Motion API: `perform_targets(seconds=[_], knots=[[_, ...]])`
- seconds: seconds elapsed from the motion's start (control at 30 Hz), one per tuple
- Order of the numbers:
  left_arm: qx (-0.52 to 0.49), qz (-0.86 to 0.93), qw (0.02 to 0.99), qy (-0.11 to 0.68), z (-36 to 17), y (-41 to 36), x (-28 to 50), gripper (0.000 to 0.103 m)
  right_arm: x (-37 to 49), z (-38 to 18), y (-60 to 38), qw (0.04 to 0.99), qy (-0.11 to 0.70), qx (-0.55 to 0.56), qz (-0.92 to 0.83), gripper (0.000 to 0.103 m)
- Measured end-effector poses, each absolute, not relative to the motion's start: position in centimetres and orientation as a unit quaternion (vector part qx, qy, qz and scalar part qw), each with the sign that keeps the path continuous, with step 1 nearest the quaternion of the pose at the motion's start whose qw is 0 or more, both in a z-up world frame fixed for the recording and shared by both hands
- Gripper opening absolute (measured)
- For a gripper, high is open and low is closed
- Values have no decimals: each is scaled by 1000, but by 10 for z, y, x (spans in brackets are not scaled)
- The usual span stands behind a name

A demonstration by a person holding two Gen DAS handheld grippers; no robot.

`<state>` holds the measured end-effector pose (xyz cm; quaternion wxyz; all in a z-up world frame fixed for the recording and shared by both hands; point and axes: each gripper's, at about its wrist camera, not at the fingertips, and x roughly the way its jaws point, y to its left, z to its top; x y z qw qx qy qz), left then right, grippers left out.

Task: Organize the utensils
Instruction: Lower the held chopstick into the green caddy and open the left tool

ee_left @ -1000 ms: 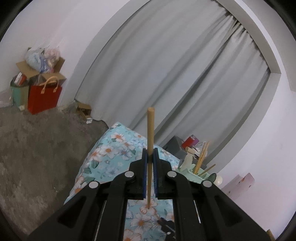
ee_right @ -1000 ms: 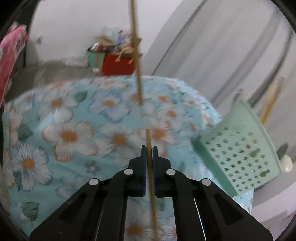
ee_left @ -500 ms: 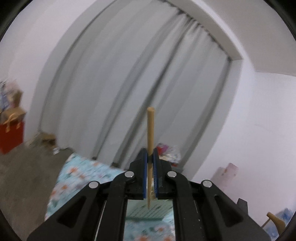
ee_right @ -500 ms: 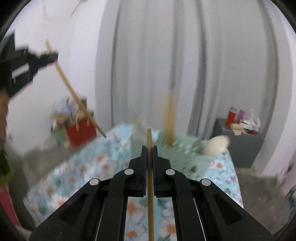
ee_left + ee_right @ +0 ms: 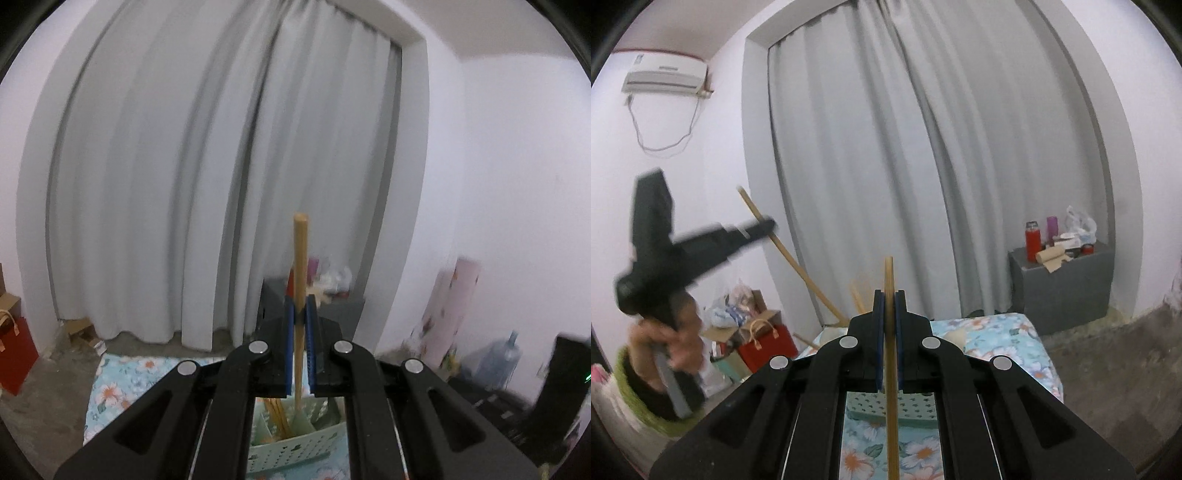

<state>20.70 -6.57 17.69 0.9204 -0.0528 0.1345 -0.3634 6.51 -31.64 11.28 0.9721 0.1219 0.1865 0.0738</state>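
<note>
My left tool [image 5: 299, 317] is pinched shut on a wooden chopstick [image 5: 300, 266]. The stick stands straight up between the blue pads, and its lower end hangs right over the green basket [image 5: 295, 448]. I can see more chopsticks [image 5: 276, 417] already standing in one part of that basket. The basket sits on the flowered bed [image 5: 110, 384], and which edge of the bed it is nearest I cannot tell.

My right tool [image 5: 888, 321] is also pinched shut on a thin chopstick [image 5: 889, 424]. This stick runs straight along the tool toward me and pokes out a little past the tips. Below it I see the holed side of the green basket [image 5: 908, 408], on the same flowered bed [image 5: 1008, 339].

I think the step now is to drop the sticks into the basket with the others. To do it well, I should keep each stick upright, bring its low end down inside the part that holds the sticks, and only then let go. One stick at a time is safer, so the tools do not bump.

In the right view, my left hand [image 5: 670, 341] holds its tool up high at the far left side, tilted, with its stick slanting down toward the basket. Farther back are the gray curtain [image 5: 886, 147] and a gray box [image 5: 1067, 288] with bottles on top.
</note>
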Motion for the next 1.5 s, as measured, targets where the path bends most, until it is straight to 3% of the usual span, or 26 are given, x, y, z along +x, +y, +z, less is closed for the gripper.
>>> perform_targets(seconds=[0.43,0.47,0.53,0.7,1.13,1.5], knots=[[-28,-374,899,227,119,-119,251,7,75,115,-339,966,192,154,75,4],[-32,-379,895,234,117,-119,254,9,74,117,-338,965,192,158,77,4],[-51,-384,889,245,115,-115,258,38,77,117,-339,964,192,166,82,4],[-80,-385,891,228,120,-96,252,60,95,121,-340,959,183,190,105,4],[-97,-330,916,208,109,-6,210,82,179,136,-316,962,105,221,118,4],[-84,-255,928,257,59,50,195,86,212,123,-287,974,101,193,63,4]])
